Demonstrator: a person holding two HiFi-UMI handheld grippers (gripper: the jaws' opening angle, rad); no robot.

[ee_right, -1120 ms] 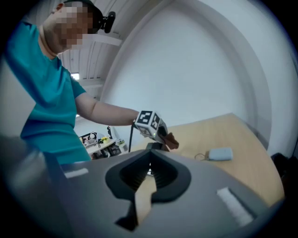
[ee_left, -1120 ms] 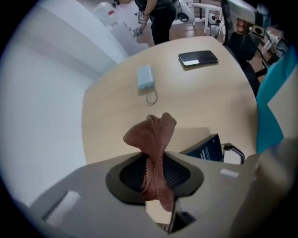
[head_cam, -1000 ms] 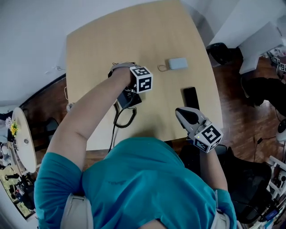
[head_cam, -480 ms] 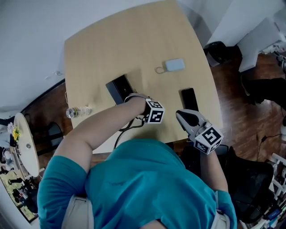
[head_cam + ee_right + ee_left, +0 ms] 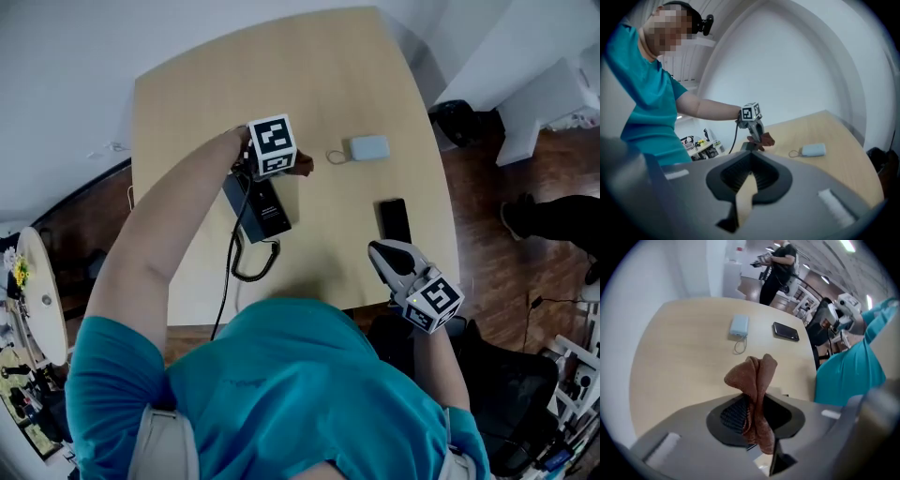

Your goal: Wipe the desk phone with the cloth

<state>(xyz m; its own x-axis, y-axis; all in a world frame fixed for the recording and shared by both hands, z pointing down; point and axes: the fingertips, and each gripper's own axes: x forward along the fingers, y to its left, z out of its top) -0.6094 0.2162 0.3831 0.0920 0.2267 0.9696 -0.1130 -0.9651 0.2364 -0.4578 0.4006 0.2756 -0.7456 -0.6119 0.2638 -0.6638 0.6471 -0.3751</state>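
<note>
The black desk phone [image 5: 262, 208] lies on the wooden desk [image 5: 206, 103] with its coiled cord [image 5: 251, 267] trailing toward the front edge. My left gripper [image 5: 287, 167] hovers at the phone's far end, shut on a crumpled brown cloth [image 5: 304, 166]. In the left gripper view the cloth [image 5: 753, 380] stands bunched up out of the closed jaws. My right gripper [image 5: 377, 247] hangs at the desk's front edge, shut and holding nothing. From the right gripper view I see the left gripper [image 5: 758, 135] and the cloth [image 5: 765, 139] over the desk.
A light blue power bank [image 5: 369, 148] with a loop strap lies right of the phone. A black smartphone [image 5: 395, 219] lies near the right front corner. Chairs and bags stand on the floor at the right. A person [image 5: 780, 268] stands far behind the desk.
The left gripper swung with the cloth from over the phone toward the front edge, then back out to the phone's far end. The right gripper has barely moved.
</note>
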